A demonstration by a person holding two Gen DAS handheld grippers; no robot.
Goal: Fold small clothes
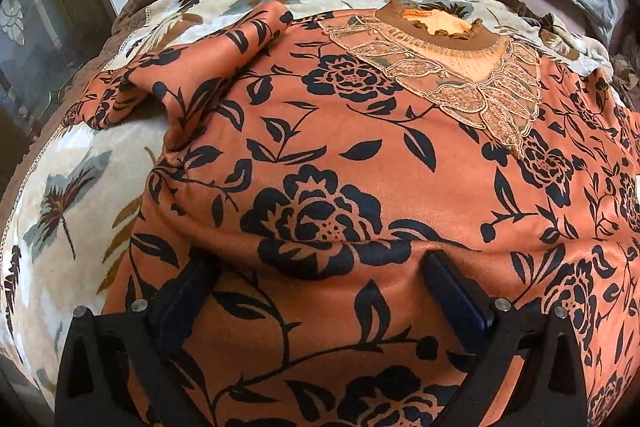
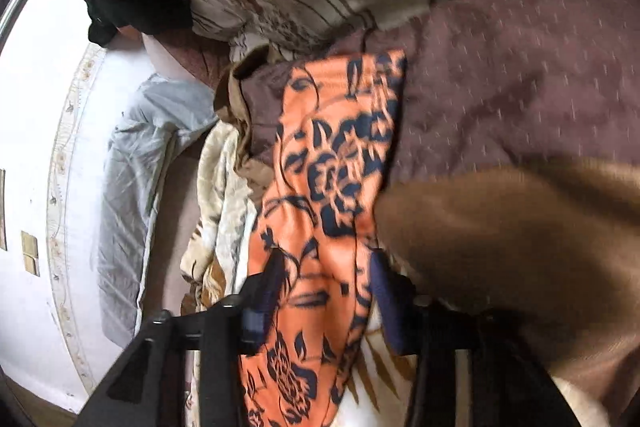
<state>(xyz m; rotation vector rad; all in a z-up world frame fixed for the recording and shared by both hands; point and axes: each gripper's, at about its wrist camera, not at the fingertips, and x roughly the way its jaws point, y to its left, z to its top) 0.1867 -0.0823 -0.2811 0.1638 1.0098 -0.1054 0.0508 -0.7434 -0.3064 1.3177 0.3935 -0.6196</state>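
Blouse (image 1: 360, 155): orange with black flowers, spread flat on my leaf-print bedcover (image 1: 72, 187).
Left tongs (image 1: 320, 267): my jaws gape wide, tips pressed on the blouse, nothing pinched.
Right tongs (image 2: 326, 267): half closed, a blouse sleeve (image 2: 332, 167) between my pads; grip unclear.

From the left wrist we look steeply down, very close over the orange floral garment (image 1: 360, 155) on the bed. From the right wrist we face along its sleeve (image 2: 332, 163); both views share this garment.
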